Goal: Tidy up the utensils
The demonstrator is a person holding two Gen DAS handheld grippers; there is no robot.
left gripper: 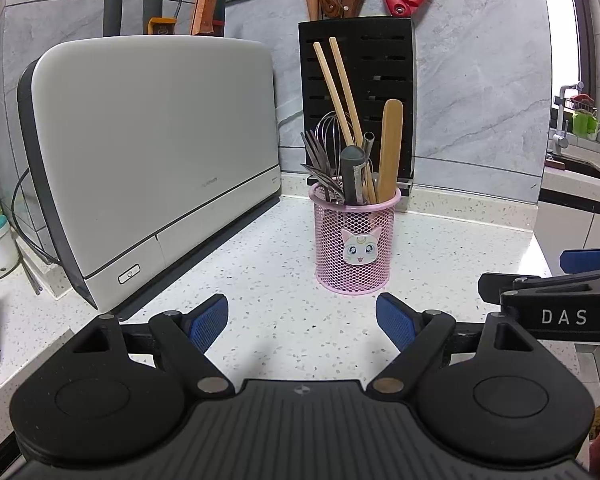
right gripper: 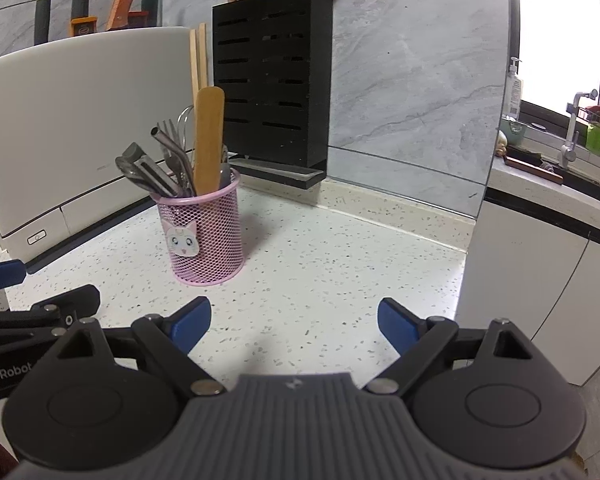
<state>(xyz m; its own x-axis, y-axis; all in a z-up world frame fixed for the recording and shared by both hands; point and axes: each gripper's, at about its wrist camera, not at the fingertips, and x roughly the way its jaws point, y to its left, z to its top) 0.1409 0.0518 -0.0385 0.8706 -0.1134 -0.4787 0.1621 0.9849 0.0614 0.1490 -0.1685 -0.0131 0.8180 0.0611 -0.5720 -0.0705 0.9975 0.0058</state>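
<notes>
Both claws hang released with nothing between them: left claw [left gripper: 302, 322], right claw [right gripper: 294, 326]. The pink mesh cup [left gripper: 356, 248] stuffed with utensils [left gripper: 350, 152] stands mid-frame on the speckled worktop [left gripper: 268, 280].

We see our right tool [right gripper: 294, 320] hovering over the speckled tabletop [right gripper: 320, 264], blue pads spread with nothing between them; ahead to the left a pink mesh cup [right gripper: 206, 236] holds a wooden spatula [right gripper: 207, 136], chopsticks [right gripper: 199, 56] and metal cutlery [right gripper: 156, 172], a black knife block [right gripper: 272, 80] behind
</notes>
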